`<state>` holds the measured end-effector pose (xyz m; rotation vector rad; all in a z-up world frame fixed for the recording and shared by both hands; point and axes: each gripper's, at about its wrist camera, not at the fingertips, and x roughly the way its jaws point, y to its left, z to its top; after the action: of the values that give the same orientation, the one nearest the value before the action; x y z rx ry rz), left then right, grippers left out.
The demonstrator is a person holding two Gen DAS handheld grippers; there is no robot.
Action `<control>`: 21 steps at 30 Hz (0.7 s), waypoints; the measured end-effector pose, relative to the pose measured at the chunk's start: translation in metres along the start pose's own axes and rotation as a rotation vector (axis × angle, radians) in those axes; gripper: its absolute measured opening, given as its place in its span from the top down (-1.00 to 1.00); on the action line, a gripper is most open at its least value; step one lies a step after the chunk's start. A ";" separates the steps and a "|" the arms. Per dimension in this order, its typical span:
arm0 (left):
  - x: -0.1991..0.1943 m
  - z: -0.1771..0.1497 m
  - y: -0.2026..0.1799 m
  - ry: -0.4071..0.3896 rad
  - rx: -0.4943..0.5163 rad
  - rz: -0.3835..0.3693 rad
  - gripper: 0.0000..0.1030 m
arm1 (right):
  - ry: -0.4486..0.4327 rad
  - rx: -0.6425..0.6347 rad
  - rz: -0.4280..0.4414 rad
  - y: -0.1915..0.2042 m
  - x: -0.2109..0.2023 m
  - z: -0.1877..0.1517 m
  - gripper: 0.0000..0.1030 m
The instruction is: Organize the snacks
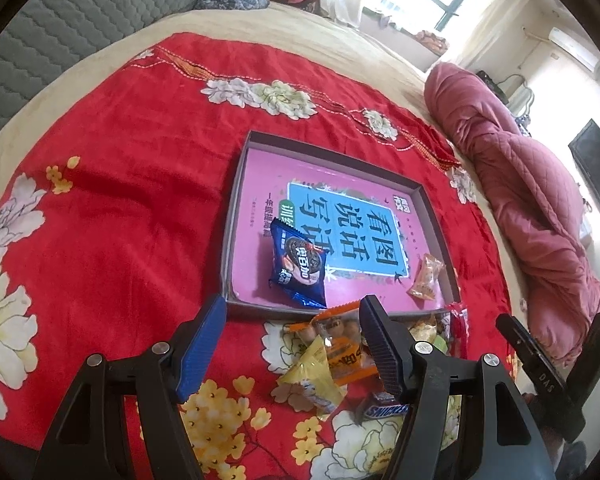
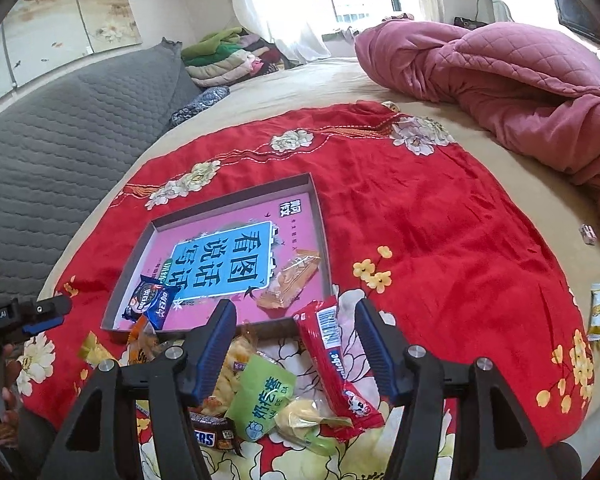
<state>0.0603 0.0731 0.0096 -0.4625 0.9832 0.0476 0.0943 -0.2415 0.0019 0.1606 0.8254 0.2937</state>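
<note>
From my left wrist camera, my left gripper [image 1: 292,344] stands wide open with nothing between its blue-padded fingers [image 1: 202,344]; it hangs over the loose snack pile [image 1: 332,364] on the red flowered blanket [image 1: 132,184]; in that pile a yellow triangular packet [image 1: 310,372] lies at about 6 o'clock from the tray, an orange wrapper [image 1: 350,362] touches it, and a Snickers bar [image 1: 384,408] lies at 5 o'clock of the packet, partly behind my right-hand finger; the shallow tray [image 1: 236,200], lined with a pink printed sheet, sits just beyond the pile; inside it a blue Oreo packet [image 1: 298,268] lies near the near edge and a small orange candy packet [image 1: 426,276] lies at 3 o'clock from it, well apart; at 3 o'clock of the frame I see my right gripper [image 1: 536,364], though from here I cannot tell its opening; a pink quilt [image 1: 540,200] is bunched beyond it.

From my right wrist camera, my right gripper [image 2: 296,344] is likewise spread wide and empty; between its fingers lie a long red packet [image 2: 332,356], tilted, its top end at the tray's [image 2: 320,216] near corner, and a green packet [image 2: 260,400] just beside it at 8 o'clock; the Oreo packet [image 2: 152,304] and the orange packet [image 2: 288,280] rest in the tray.
</note>
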 end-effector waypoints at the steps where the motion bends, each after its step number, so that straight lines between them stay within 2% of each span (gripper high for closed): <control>1: 0.000 0.001 0.000 0.002 -0.001 -0.001 -0.37 | -0.003 -0.002 -0.006 0.001 -0.001 0.001 -0.19; 7: -0.001 -0.002 0.001 -0.002 -0.009 0.000 -0.37 | 0.022 -0.052 -0.047 0.004 0.005 -0.009 -0.19; 21: 0.008 -0.023 0.005 0.056 -0.018 -0.019 -0.37 | 0.070 -0.037 -0.084 -0.008 0.015 -0.026 -0.19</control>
<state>0.0454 0.0668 -0.0094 -0.4913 1.0339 0.0265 0.0863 -0.2434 -0.0282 0.0818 0.8932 0.2368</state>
